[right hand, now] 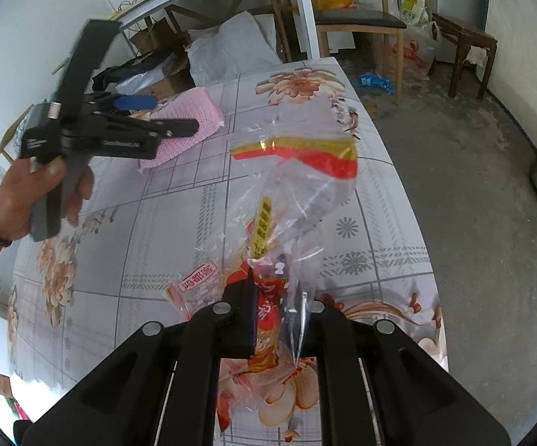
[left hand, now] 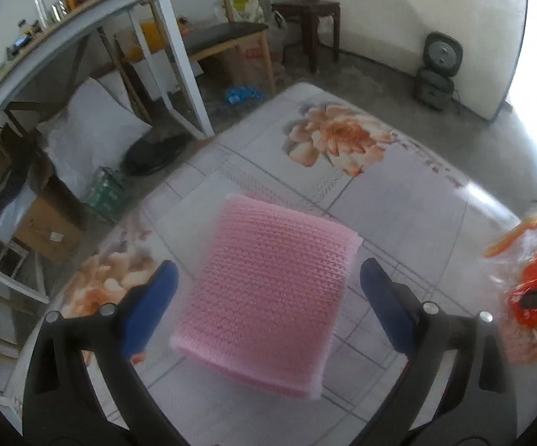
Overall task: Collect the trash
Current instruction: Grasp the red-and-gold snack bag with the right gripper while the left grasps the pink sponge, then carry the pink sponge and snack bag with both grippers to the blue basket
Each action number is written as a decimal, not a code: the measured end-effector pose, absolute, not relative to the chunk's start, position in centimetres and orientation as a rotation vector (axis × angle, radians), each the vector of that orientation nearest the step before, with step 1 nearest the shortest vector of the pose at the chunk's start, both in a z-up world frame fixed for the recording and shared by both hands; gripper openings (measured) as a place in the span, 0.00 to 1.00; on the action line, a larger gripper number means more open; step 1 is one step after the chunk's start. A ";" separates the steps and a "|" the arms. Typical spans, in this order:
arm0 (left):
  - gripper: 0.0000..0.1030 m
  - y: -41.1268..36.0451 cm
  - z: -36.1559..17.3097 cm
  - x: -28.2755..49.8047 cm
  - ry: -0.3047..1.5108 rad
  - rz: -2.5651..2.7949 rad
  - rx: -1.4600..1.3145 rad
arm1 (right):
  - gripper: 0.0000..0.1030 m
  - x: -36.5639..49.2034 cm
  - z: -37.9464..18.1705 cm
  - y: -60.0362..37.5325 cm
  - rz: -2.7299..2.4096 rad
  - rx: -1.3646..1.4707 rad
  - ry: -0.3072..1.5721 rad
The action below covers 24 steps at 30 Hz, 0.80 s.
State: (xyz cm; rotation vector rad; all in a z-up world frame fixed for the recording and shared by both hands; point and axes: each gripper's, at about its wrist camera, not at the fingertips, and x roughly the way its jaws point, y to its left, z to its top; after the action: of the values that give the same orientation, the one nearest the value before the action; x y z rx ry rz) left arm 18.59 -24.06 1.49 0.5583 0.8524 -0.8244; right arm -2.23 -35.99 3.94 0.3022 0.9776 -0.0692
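Note:
A pink foam sheet (left hand: pixel 268 293) lies on the floral tablecloth (left hand: pixel 417 200); it also shows in the right wrist view (right hand: pixel 190 119). My left gripper (left hand: pixel 268 297) is open, its blue fingers either side of the sheet and above it; it also shows in the right wrist view (right hand: pixel 149 119). My right gripper (right hand: pixel 276 316) is shut on a clear plastic snack bag (right hand: pixel 298 193) with red and yellow print, held above the table. The bag shows at the right edge of the left wrist view (left hand: pixel 532 282).
The table's right edge (right hand: pixel 409 193) drops to a concrete floor. A white desk (left hand: pixel 164 37), chairs (left hand: pixel 227 41), boxes (left hand: pixel 49 230) and a white sack (left hand: pixel 94 133) crowd the far left. A dark wooden stool (left hand: pixel 309 11) and a rice cooker (left hand: pixel 435 70) stand by the wall.

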 end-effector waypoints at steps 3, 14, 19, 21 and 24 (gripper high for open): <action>0.92 -24.2 0.0 19.0 0.902 -0.829 0.570 | 0.09 -2.2 4.2 -36.1 -0.067 0.307 0.969; 0.72 -20.6 1.5 15.3 0.859 -0.791 0.486 | 0.09 -2.5 5.1 -35.4 -0.038 0.320 0.941; 0.72 -15.1 5.5 9.8 0.804 -0.755 0.426 | 0.09 -3.1 6.9 -32.9 0.028 0.288 0.902; 0.72 -11.3 7.6 6.5 0.778 -0.719 0.392 | 0.09 -3.6 8.0 -31.3 0.076 0.274 0.882; 0.72 -4.5 10.8 0.8 0.742 -0.635 0.343 | 0.09 -4.6 10.1 -27.7 0.152 0.221 0.845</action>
State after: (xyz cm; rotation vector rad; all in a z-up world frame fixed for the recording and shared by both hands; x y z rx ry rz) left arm 0.83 -4.49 10.78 0.3427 0.7423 -0.6353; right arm -4.59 -27.74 10.07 0.2214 0.8452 0.1525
